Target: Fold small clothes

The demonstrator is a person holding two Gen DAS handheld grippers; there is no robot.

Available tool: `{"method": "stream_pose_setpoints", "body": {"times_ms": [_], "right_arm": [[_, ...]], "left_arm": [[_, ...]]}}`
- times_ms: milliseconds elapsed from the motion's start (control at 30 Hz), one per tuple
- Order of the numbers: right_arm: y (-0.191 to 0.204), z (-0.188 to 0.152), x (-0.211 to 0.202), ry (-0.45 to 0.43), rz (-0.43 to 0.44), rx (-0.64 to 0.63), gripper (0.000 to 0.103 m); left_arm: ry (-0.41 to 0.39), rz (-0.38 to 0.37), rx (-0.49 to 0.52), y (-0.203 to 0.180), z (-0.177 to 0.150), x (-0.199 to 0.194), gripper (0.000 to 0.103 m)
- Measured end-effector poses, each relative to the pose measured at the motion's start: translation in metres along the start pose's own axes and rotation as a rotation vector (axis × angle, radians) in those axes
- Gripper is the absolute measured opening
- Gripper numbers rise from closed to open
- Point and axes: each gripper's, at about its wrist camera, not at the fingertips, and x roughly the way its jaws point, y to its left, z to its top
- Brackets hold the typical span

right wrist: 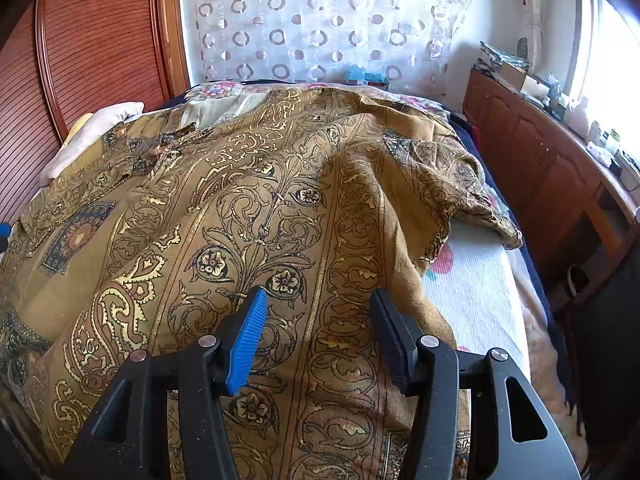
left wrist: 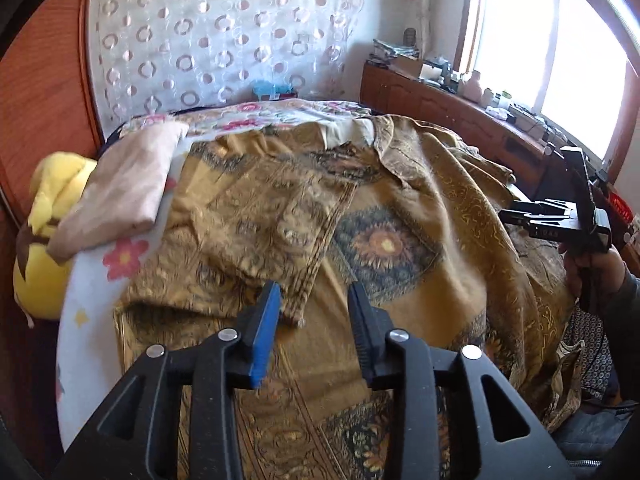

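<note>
Jaws of my left gripper [left wrist: 312,304] and right gripper [right wrist: 318,312] stand wide, holding nothing above the gold patterned garment [right wrist: 280,200] spread across the bed [right wrist: 476,292], apparently ready to pinch an edge.

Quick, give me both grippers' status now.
Left gripper: open, holding nothing, above the garment.
Right gripper: open, holding nothing, above the same garment.

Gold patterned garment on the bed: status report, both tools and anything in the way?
Left tool open, above a folded-over flap. Right tool open, holding nothing. Gold patterned garment spread on the bed, rumpled, fold unfinished. Folded pink cloth lies beside it, apart.
</note>
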Motion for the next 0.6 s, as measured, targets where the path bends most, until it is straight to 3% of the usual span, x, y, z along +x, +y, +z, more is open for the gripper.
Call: {"method": "stream_pose_setpoints", "body": {"times_ms": [600], "right_arm": [[-0.001, 0.0, 0.0, -0.003, 0.004, 0.004, 0.056]], "left_arm": [[0.108, 0.016, 0.087, -0.014, 0.038, 0.094, 0.036]]}}
